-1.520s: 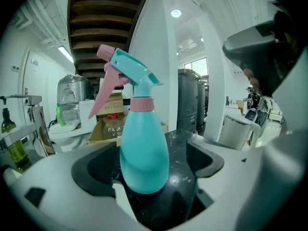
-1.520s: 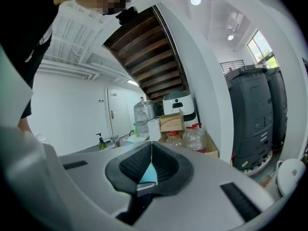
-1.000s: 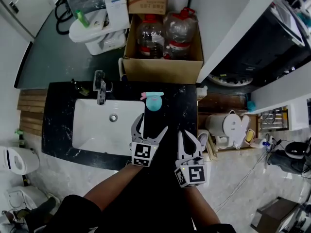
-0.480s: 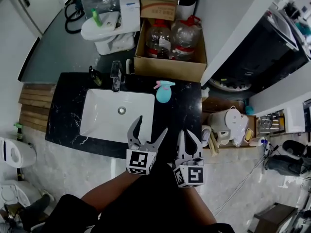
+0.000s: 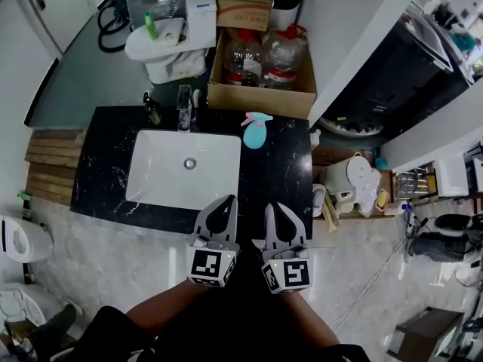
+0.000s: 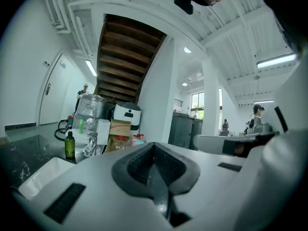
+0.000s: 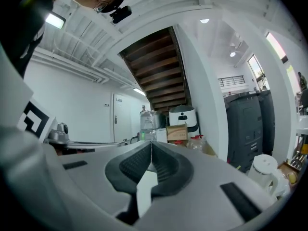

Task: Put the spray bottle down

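The teal spray bottle (image 5: pixel 256 131) with a pink trigger stands by itself on the black counter (image 5: pixel 283 172), to the right of the sink and near the back edge. Both grippers hang side by side over the counter's front edge, well short of the bottle. My left gripper (image 5: pixel 229 200) has just been closing; its jaws now meet with nothing between them, as the left gripper view (image 6: pixel 154 147) also shows. My right gripper (image 5: pixel 270 207) is shut and empty too, its pads together in the right gripper view (image 7: pixel 151 144).
A white sink basin (image 5: pixel 185 168) fills the counter's left part, with a faucet (image 5: pixel 185 98) and a green bottle (image 5: pixel 153 111) behind it. Beyond stand a cardboard box (image 5: pixel 260 96) of water jugs and a toilet (image 5: pixel 166 44). A white kettle (image 5: pixel 352 188) sits at the right.
Both grippers have drawn back from the counter toward the person. The left jaws, wide open before, are now closed. The spray bottle stays standing on the counter.
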The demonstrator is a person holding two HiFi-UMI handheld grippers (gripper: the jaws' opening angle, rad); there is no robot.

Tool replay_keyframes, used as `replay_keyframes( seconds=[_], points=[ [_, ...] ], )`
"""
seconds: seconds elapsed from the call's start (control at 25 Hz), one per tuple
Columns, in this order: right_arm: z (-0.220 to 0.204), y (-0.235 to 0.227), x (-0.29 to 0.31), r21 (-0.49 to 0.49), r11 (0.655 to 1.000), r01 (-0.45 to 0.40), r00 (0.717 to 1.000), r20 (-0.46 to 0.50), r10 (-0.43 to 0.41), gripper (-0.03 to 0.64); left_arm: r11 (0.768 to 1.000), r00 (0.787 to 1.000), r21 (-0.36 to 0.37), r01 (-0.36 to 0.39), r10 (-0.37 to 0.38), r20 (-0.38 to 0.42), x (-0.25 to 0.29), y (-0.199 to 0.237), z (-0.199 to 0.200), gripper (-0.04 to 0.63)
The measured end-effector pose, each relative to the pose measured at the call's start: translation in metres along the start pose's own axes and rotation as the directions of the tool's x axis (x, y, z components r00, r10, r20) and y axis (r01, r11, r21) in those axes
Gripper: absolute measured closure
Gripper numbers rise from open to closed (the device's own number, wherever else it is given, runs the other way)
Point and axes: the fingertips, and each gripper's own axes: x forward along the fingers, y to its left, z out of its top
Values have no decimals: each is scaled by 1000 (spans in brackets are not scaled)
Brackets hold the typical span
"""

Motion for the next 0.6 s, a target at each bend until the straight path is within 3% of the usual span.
replay_keyframes(
  seconds=[0.32, 0.6],
  points=[
    [-4, 0, -21, -19, 994, 103, 994, -27, -104, 600, 996, 997, 42, 77, -77, -1, -18, -21, 3, 584],
    [-3, 6, -29, -54, 995, 82, 996, -17, -83, 600, 995, 996, 57, 85, -85, -13, -23, -26, -2, 584]
  ],
)
